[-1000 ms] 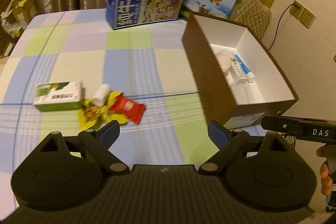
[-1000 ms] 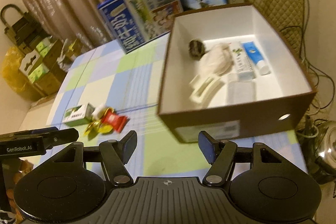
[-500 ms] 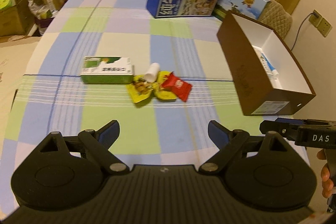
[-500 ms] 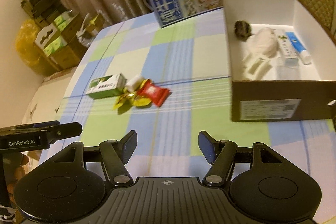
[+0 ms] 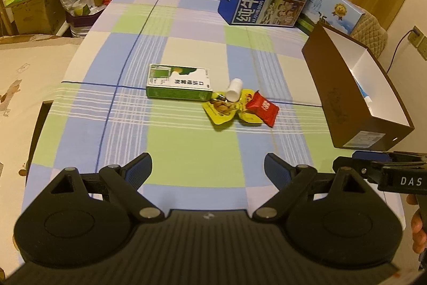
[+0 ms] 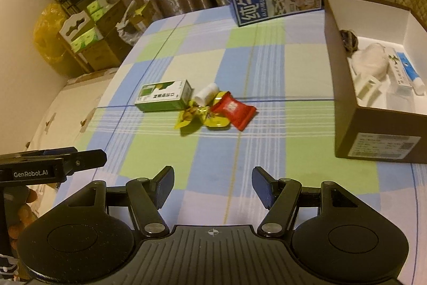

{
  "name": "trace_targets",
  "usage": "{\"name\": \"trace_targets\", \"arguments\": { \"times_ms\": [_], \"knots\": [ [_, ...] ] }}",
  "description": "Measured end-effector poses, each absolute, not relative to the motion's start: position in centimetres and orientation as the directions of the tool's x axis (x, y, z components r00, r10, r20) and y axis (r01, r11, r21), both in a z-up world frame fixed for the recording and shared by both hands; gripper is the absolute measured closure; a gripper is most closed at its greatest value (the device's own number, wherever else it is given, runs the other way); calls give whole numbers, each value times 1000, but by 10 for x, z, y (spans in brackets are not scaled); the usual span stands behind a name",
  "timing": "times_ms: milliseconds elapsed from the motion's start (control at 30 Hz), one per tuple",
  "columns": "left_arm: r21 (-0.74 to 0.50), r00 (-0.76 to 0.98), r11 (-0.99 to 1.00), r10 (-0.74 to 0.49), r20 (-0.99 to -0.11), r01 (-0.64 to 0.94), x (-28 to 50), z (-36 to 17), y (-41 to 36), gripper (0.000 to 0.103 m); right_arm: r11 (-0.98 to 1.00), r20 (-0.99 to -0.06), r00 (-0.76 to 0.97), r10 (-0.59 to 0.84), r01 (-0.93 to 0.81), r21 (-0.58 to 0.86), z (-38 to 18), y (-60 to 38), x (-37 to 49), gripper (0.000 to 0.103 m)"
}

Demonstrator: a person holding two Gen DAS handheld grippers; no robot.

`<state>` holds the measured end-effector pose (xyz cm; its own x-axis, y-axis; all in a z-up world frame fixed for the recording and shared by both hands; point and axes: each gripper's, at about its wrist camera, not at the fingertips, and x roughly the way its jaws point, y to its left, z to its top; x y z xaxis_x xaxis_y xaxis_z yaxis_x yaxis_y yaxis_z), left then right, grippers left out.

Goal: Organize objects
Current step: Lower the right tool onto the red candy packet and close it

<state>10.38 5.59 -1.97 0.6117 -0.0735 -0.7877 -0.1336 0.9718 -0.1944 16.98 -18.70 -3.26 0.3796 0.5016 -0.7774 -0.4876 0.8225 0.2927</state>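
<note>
While both grippers hang over the near edge of the checked cloth [image 5: 186, 151], neither holds anything: the left gripper [image 5: 208, 167] has its jaws spread wide with only cloth between them, and the right gripper [image 6: 212, 184] is likewise parted and empty.

Straight ahead of both, well apart from the fingertips, lies the small pile still to be sorted. Nearest the right gripper is the red packet [image 6: 232, 110], lying flat with its long axis slanting from far-left to near-right, overlapping the yellow wrappers [image 6: 198, 117]. Behind them a small white bottle [image 6: 205, 94] lies on its side, touching the end of the green box [image 6: 163, 95], whose long axis runs across the table, left to right.

From the left wrist view the same pile sits ahead and a little right of centre: green box [image 5: 179, 85] nearest the left side, bottle [image 5: 234, 89], wrappers [image 5: 224, 111] and red packet [image 5: 263, 108] trailing towards the brown box [image 5: 336, 103].

That open box [image 6: 344, 87] stands on the right, already holding a tube [image 6: 408, 70] and other pale items. It lies closest to the right gripper, so I judge the red packet the right hand's natural pick, with a short carry rightward; the green box suits the left, closing across its narrow width.
</note>
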Motion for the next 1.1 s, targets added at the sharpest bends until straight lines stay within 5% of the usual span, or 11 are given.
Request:
{"name": "trace_targets", "arguments": {
  "times_ms": [1100],
  "knots": [
    [-170,575,969,-37,-818,-179,149,-52,109,14,825,-805,387,450,-524,210,-72,-144,218,41]
  ]
}}
